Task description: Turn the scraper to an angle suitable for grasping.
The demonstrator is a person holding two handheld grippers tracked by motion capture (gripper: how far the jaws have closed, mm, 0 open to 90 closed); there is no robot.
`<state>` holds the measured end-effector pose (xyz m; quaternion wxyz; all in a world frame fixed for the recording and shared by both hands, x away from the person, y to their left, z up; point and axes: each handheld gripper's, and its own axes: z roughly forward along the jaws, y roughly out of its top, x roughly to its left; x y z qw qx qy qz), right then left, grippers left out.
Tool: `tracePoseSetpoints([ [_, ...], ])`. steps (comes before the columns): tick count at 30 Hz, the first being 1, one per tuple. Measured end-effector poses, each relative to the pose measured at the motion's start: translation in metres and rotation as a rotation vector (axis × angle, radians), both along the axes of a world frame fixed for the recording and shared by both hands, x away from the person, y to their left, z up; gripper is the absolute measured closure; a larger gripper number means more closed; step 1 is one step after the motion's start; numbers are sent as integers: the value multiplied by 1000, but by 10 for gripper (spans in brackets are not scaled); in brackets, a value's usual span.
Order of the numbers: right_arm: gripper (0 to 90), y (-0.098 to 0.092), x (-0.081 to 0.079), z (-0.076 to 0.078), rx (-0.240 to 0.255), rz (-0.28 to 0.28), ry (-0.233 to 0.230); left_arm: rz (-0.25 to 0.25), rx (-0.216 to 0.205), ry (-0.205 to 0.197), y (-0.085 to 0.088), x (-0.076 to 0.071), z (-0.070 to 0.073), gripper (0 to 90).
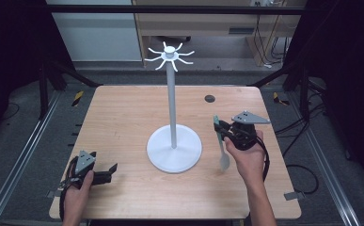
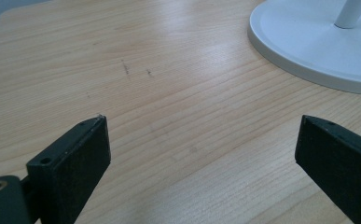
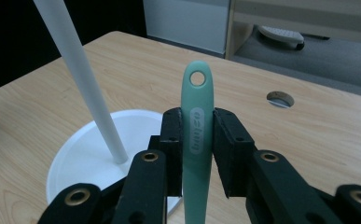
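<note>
While the right tool [image 3: 197, 154] is clamped on the handle of one pale green spoon [image 1: 221, 141], the left tool [image 2: 201, 154] rests low over the desk [image 1: 123, 122] with its two jaws spread wide and nothing between them. In the right gripper view the spoon handle stands upright between the jaws, its hanging hole above them. In the high view the spoon is held right of the stand, handle end pointing away from the person, bowl end toward them; whether the bowl touches the desk cannot be told from this angle.

Count: one white stand [image 1: 172, 113], consisting of one round base, one thin pole and one crown of hooks at the top. Hooks appear to number about eight, though the resolution is poor. One dark round hole [image 1: 209, 98] in the desk, behind and right of the stand. Two hands: left hand [image 1: 76, 186] at the near left corner, right hand [image 1: 246, 155] right of the base.
</note>
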<state>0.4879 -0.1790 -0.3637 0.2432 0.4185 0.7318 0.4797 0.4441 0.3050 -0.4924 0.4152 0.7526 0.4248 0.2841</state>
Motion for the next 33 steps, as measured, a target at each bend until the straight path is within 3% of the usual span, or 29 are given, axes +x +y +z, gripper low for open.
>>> tracePoseSetpoints([
  [9, 743, 7, 2, 21, 12, 0, -53, -6, 4, 1, -2, 1, 0, 29],
  [33, 742, 23, 4, 62, 52, 28, -134, -5, 5, 2, -2, 2, -1, 29],
])
